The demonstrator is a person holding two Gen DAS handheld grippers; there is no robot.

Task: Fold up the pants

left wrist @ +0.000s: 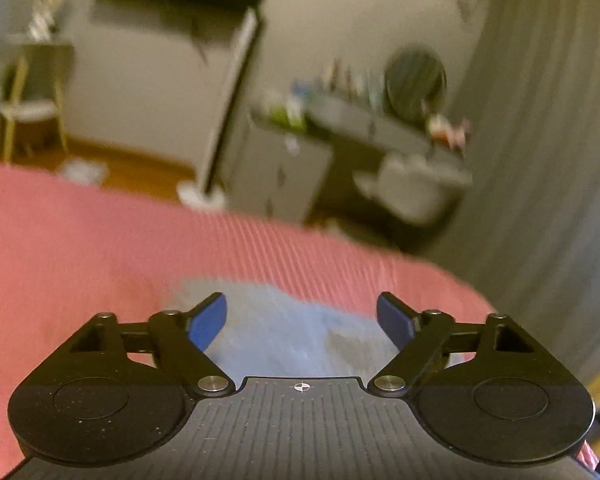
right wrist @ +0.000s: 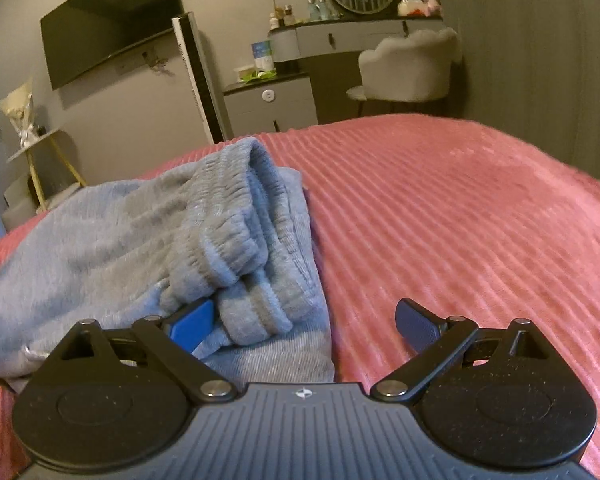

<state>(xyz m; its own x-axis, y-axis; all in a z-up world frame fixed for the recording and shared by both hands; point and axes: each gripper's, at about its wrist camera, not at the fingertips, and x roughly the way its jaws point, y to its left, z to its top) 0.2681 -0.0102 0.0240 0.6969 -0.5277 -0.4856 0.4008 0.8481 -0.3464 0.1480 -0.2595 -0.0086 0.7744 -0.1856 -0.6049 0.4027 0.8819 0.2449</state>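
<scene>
Pink ribbed bedding (right wrist: 440,208) covers the work surface; a dresser (right wrist: 272,100), a chair (right wrist: 408,68) and a wall screen (right wrist: 112,20) stand behind it.

The pants (right wrist: 148,248), grey-blue knit, lie bunched on the bedding to the left in the right wrist view, waistband (right wrist: 228,216) humped on top and a cuff doubled over at the near edge. They are not yet flat, so judge the task as early: the fold in hand is loose and needs squaring.

Right gripper (right wrist: 304,320): jaws spread, nothing pinched. The left finger (right wrist: 192,322) sits against the cloth at the near cuff; the right finger (right wrist: 414,322) stands over bare bedding.

Left gripper (left wrist: 302,318): jaws spread, empty. The view is blurred; the pants (left wrist: 292,336) show beneath and between the fingers, but contact cannot be confirmed.

Procedure for the step:
1. Take one layer edge per gripper, at the waistband and at the cuff, not the whole bundle.
2. Close fully on the cloth before lifting; knit fabric stretches and slips.
3. Draw the two grips apart to pull the humped waistband flat.
4. Lay the fold down edge on edge, then release.

Caution: the ribbed bedding may catch in a low pinch.
</scene>
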